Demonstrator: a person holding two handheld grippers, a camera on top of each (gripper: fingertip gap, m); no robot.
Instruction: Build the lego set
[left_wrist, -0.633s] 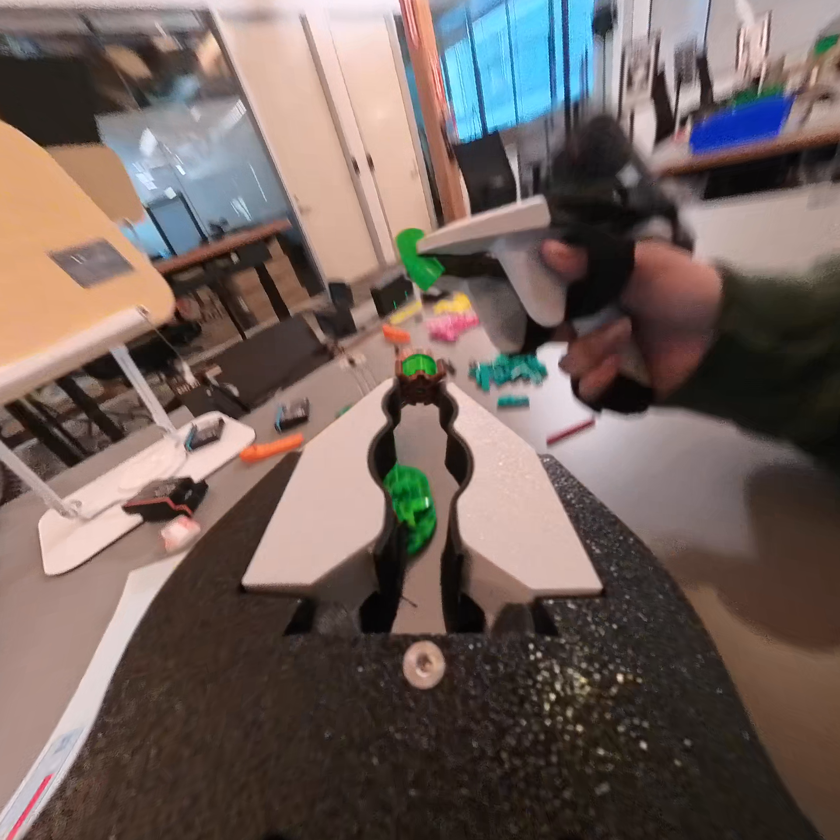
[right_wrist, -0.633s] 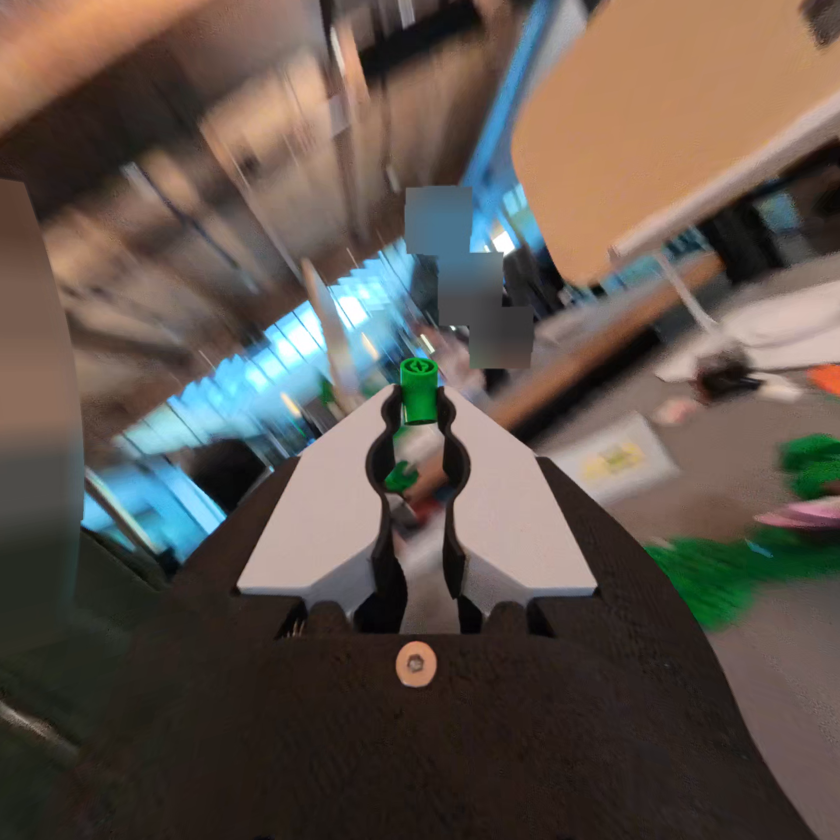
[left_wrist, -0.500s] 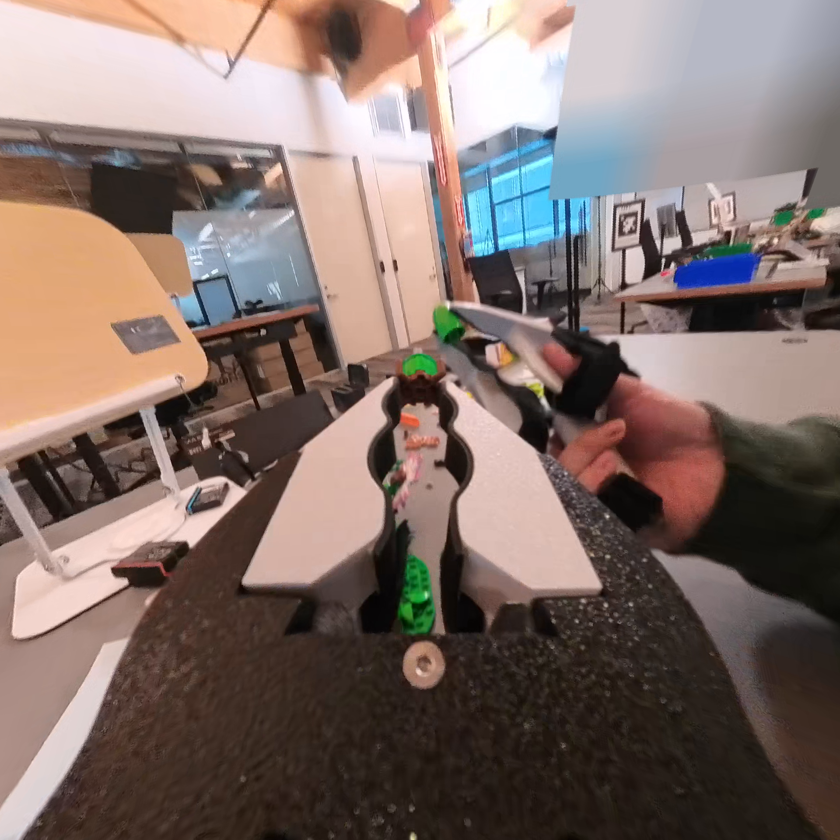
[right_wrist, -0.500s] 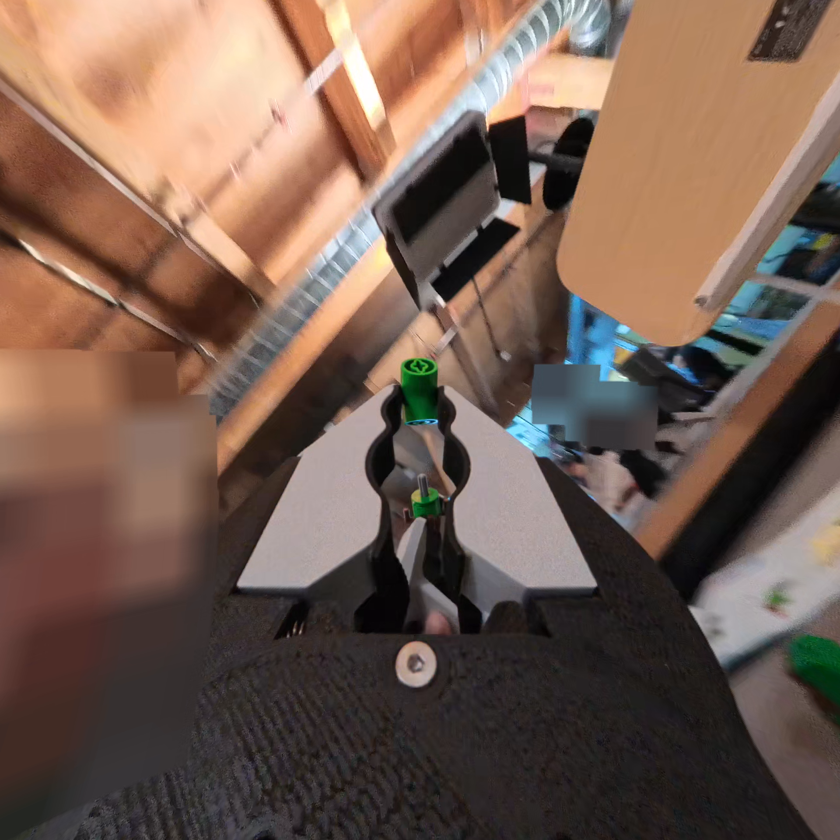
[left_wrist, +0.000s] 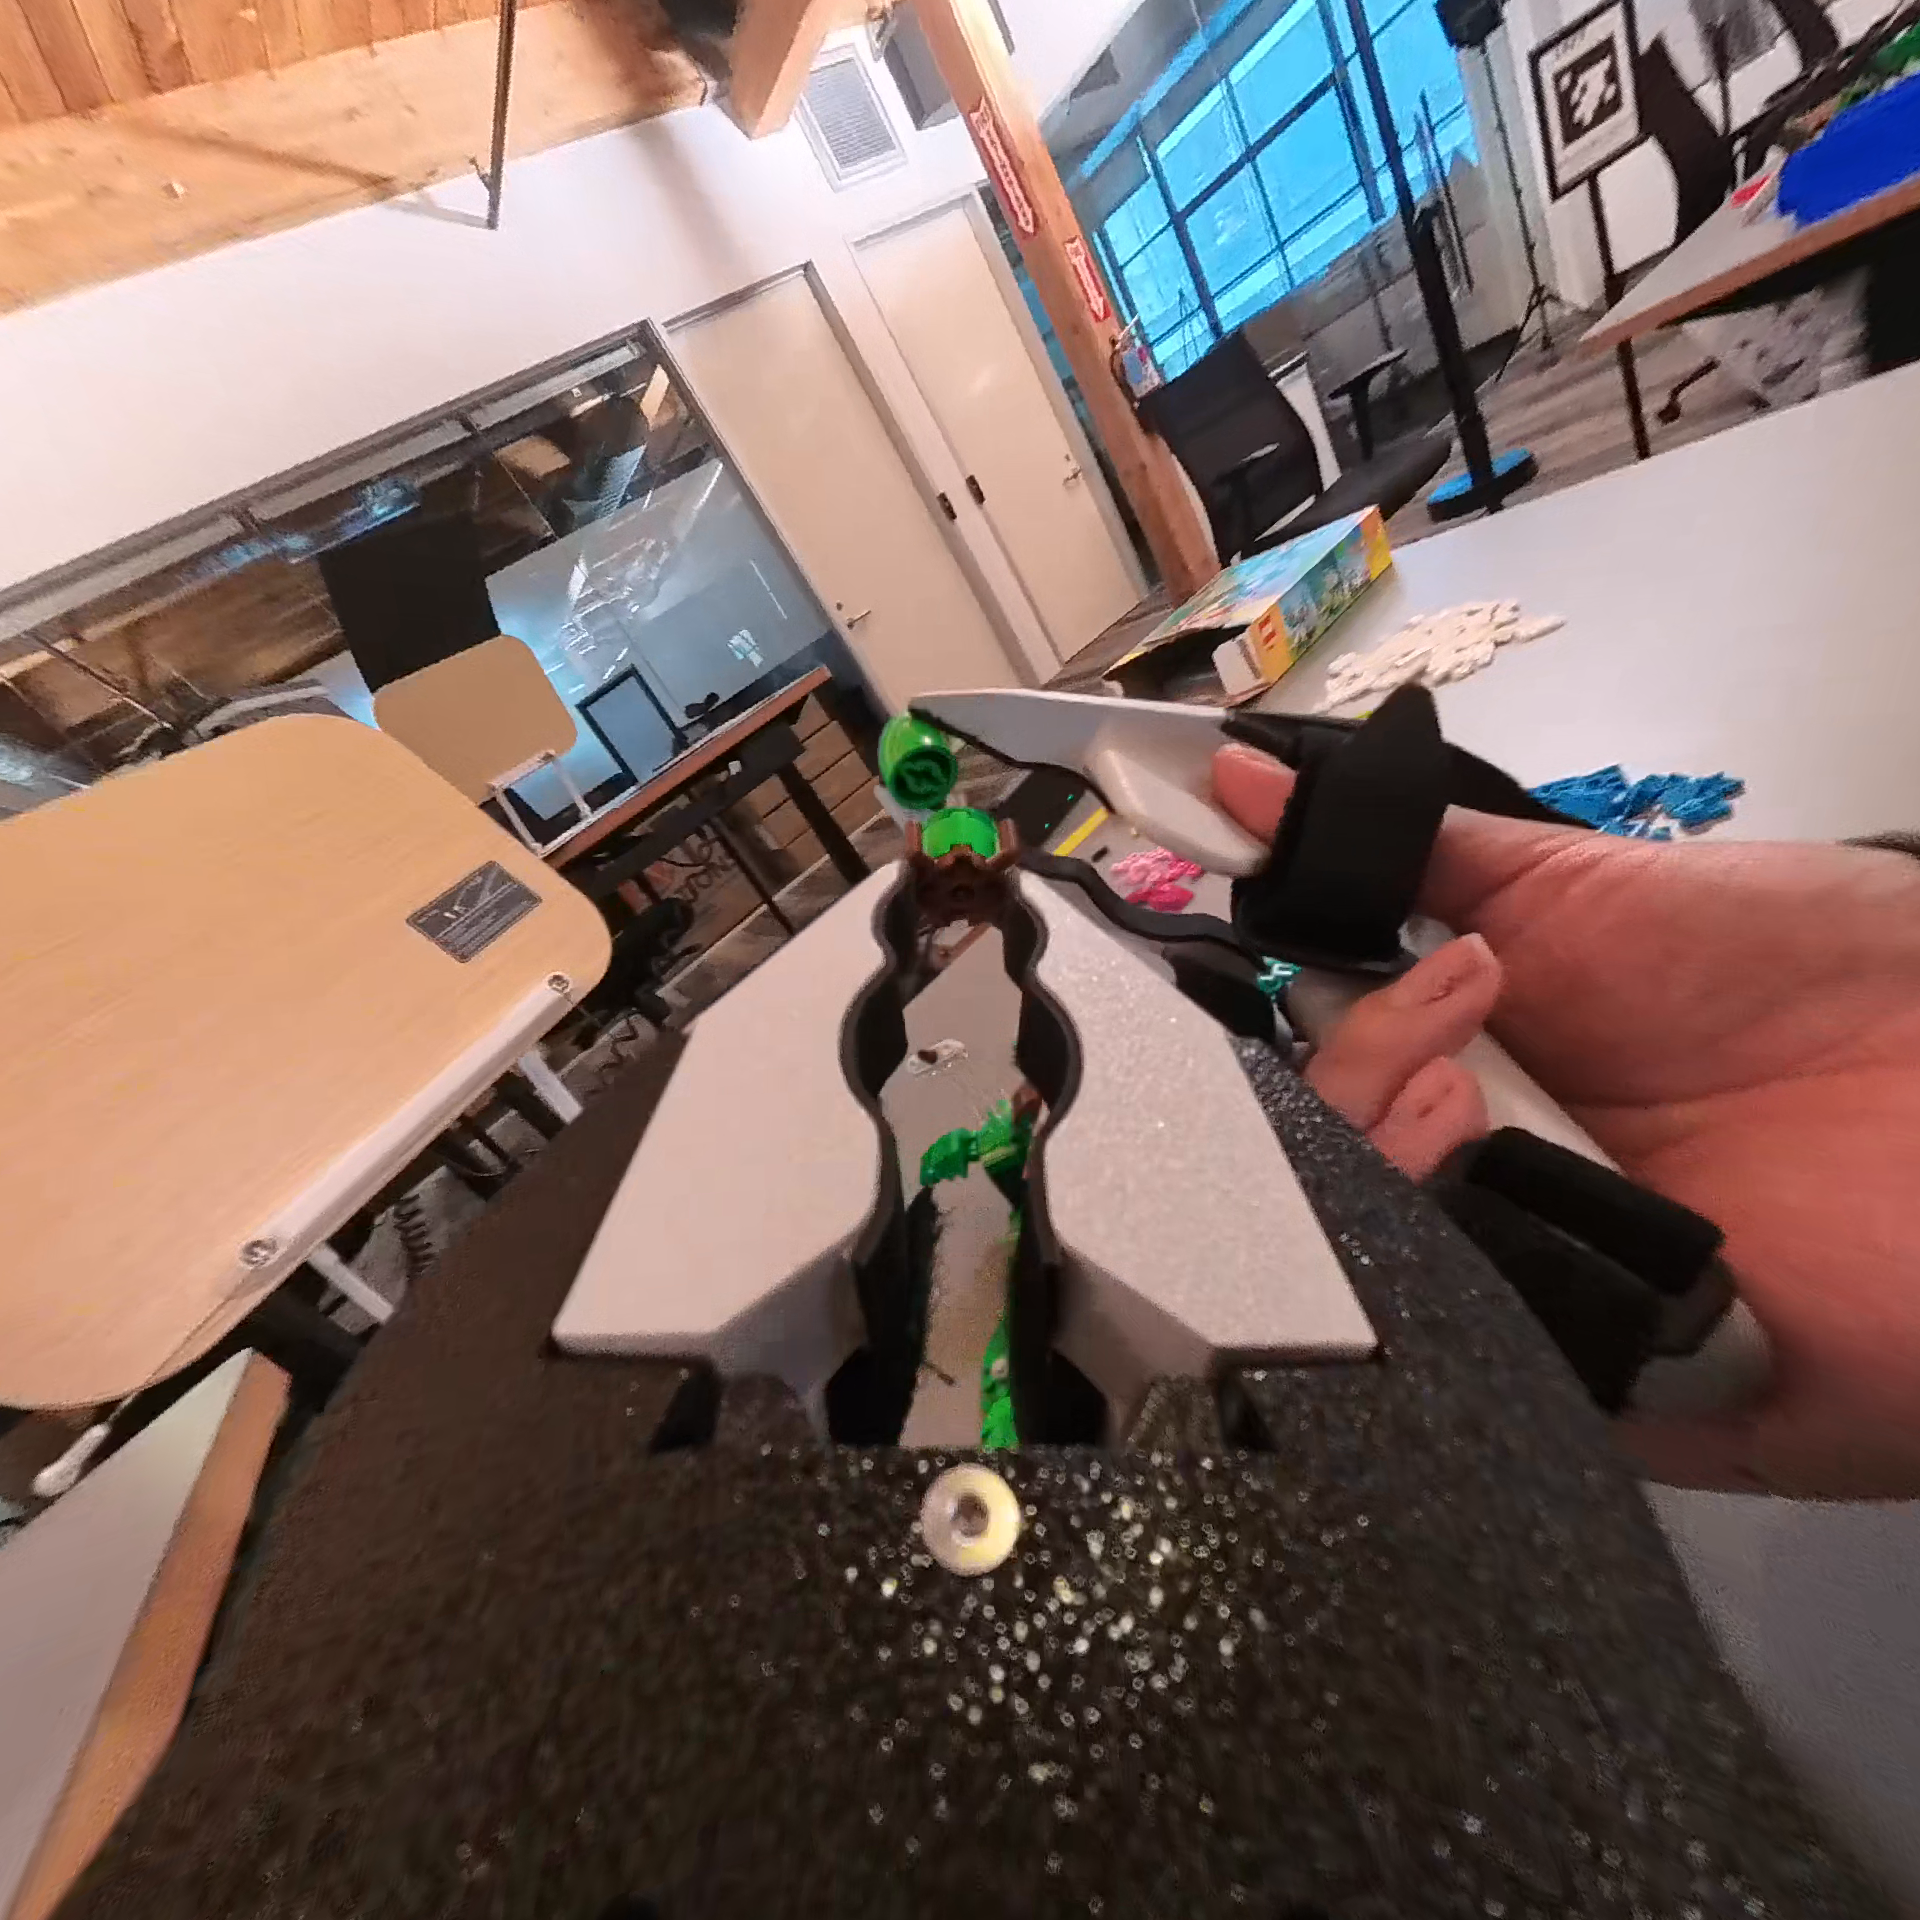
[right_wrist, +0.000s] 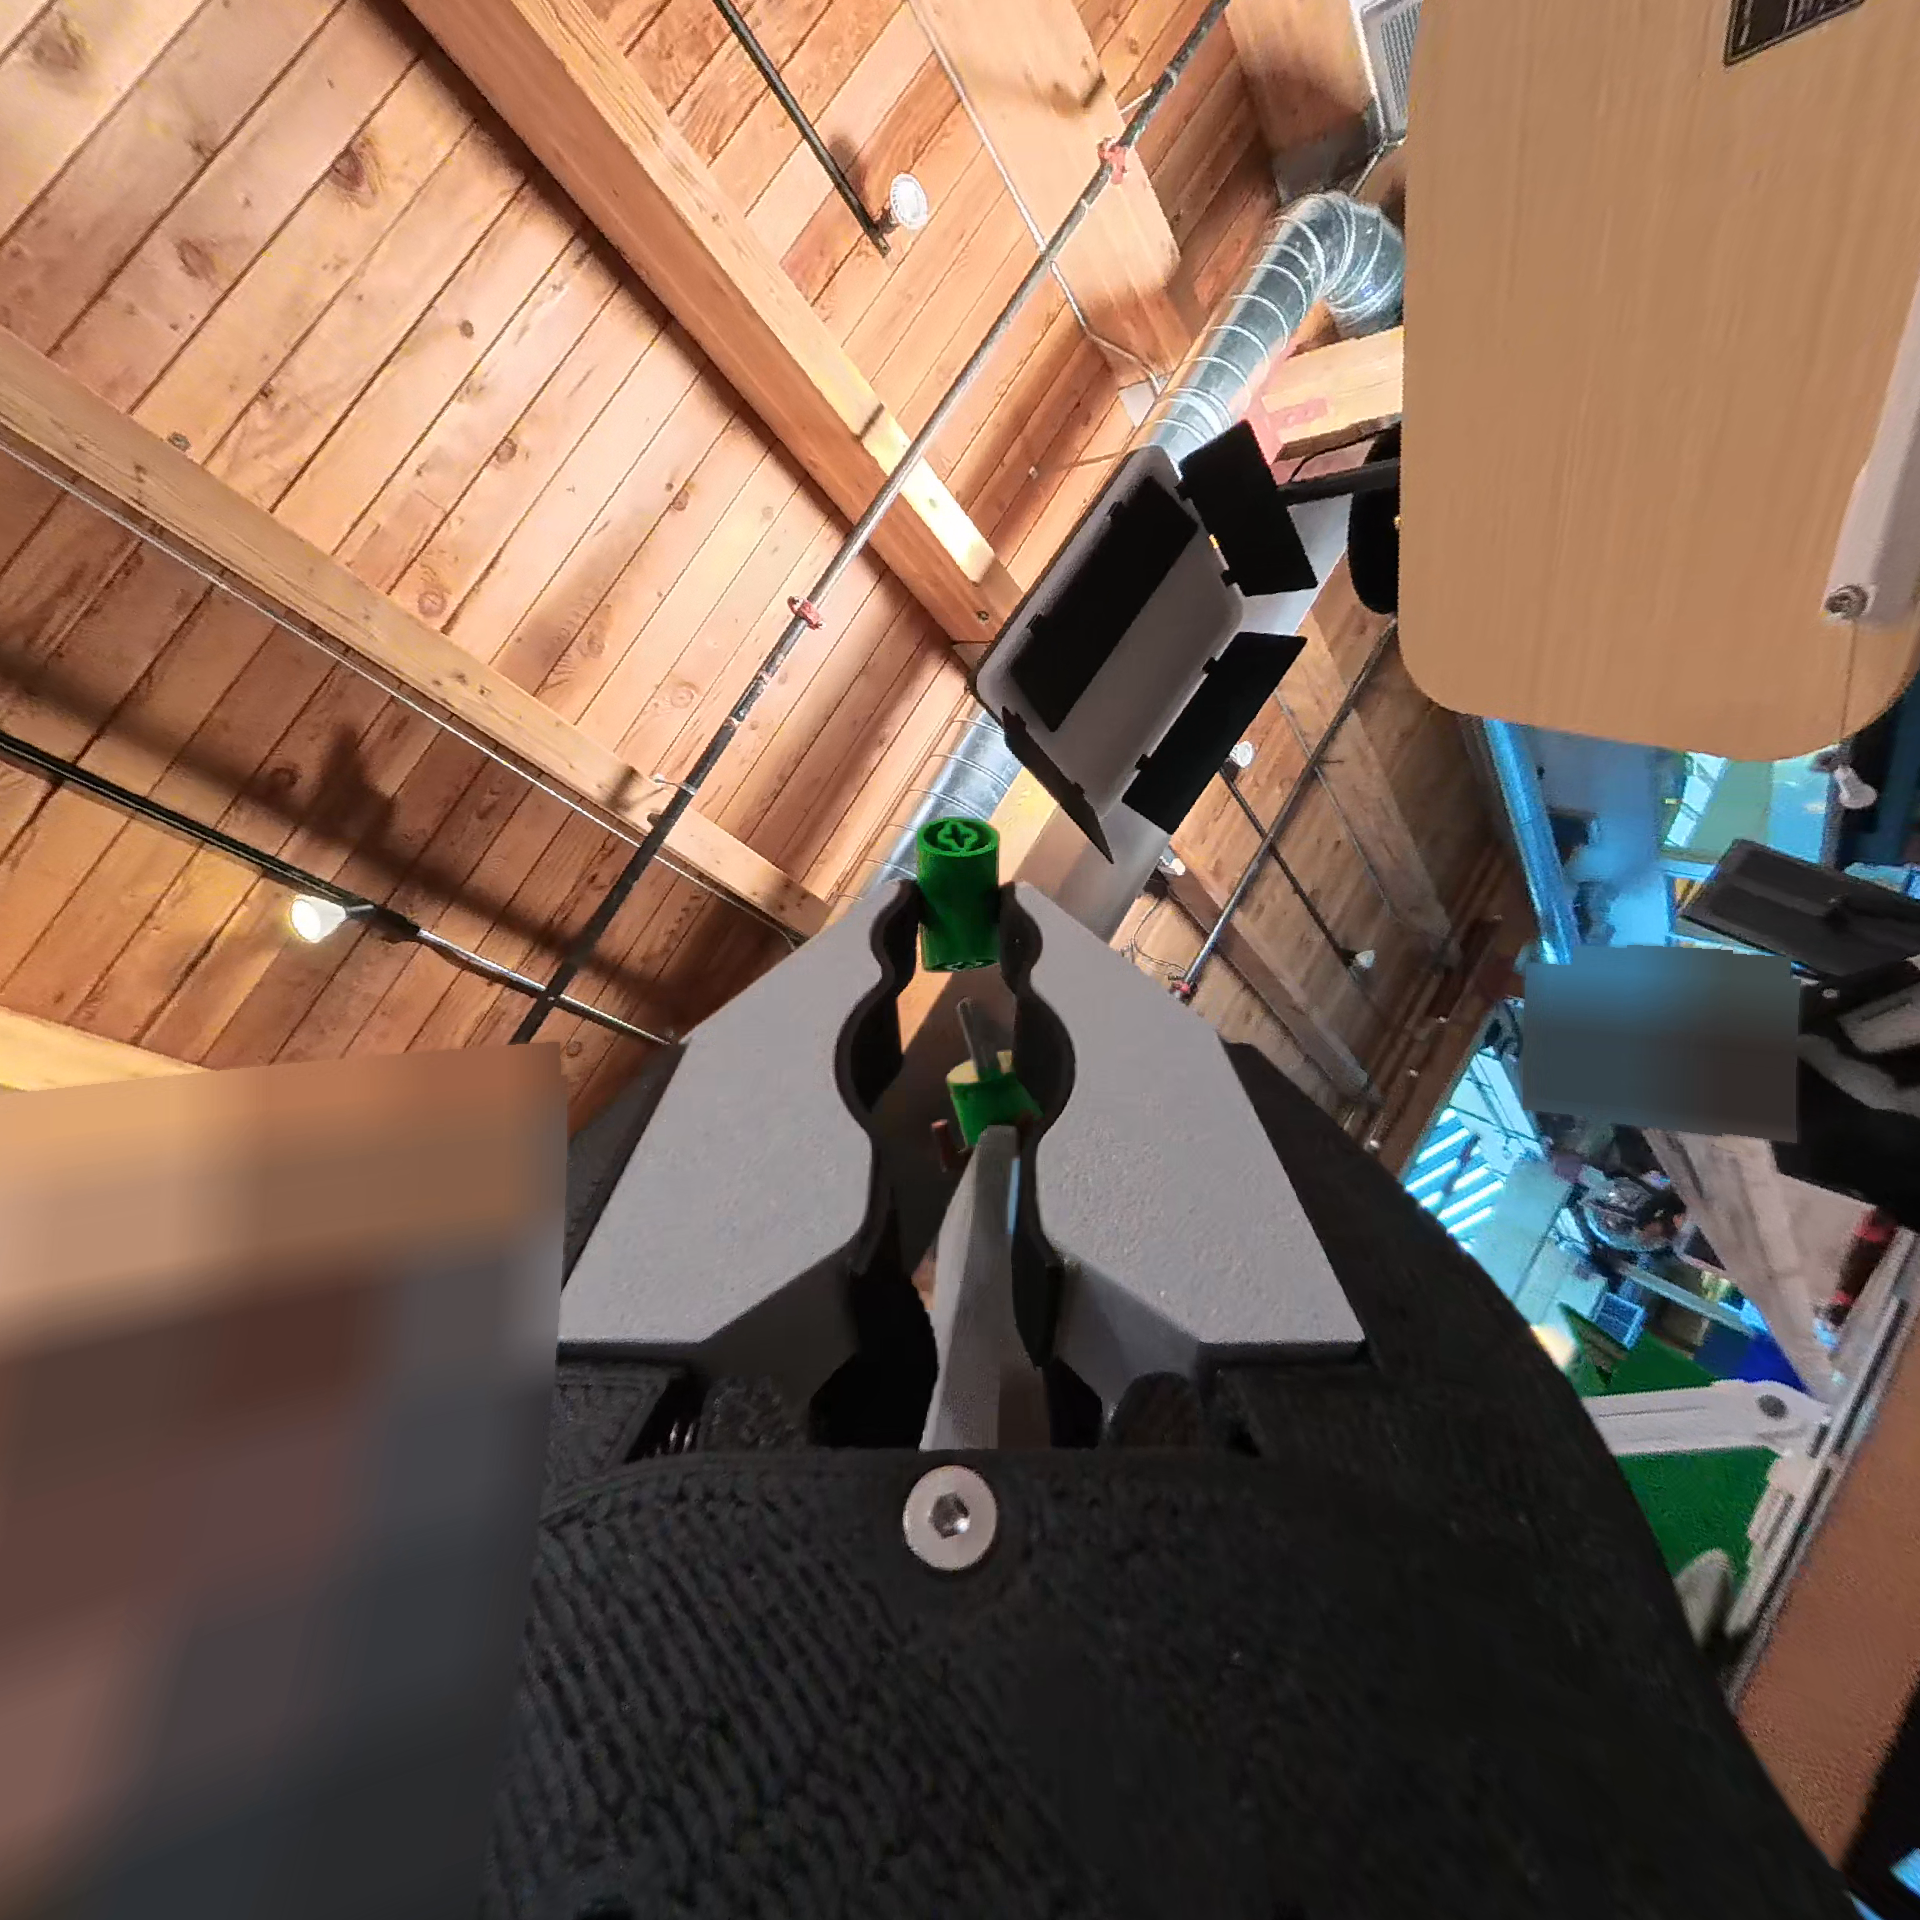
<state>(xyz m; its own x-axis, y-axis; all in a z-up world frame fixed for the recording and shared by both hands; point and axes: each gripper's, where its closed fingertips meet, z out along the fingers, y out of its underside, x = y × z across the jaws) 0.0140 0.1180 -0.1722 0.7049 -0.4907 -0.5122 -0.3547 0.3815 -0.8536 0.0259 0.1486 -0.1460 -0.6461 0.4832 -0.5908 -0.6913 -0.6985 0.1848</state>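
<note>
Both grippers are up off the counter (left_wrist: 1714, 540), the right gripper (right_wrist: 958, 914) pinching a green cylinder piece (right_wrist: 956, 891) just above the brown-and-green piece (left_wrist: 956, 868) that the left gripper (left_wrist: 954, 904) is clamping, so lining up and pressing together looks next.

The left wrist view looks forward and slightly up along its own fingers, across the grey table (left_wrist: 1714, 540) toward the doors at 12 o'clock. The right wrist view tilts steeply up at the wooden ceiling (right_wrist: 416, 416). Both share the small green piece (left_wrist: 918, 769) (right_wrist: 958, 906), close up, and the tan board (left_wrist: 239, 997) (right_wrist: 1662, 343).
</note>
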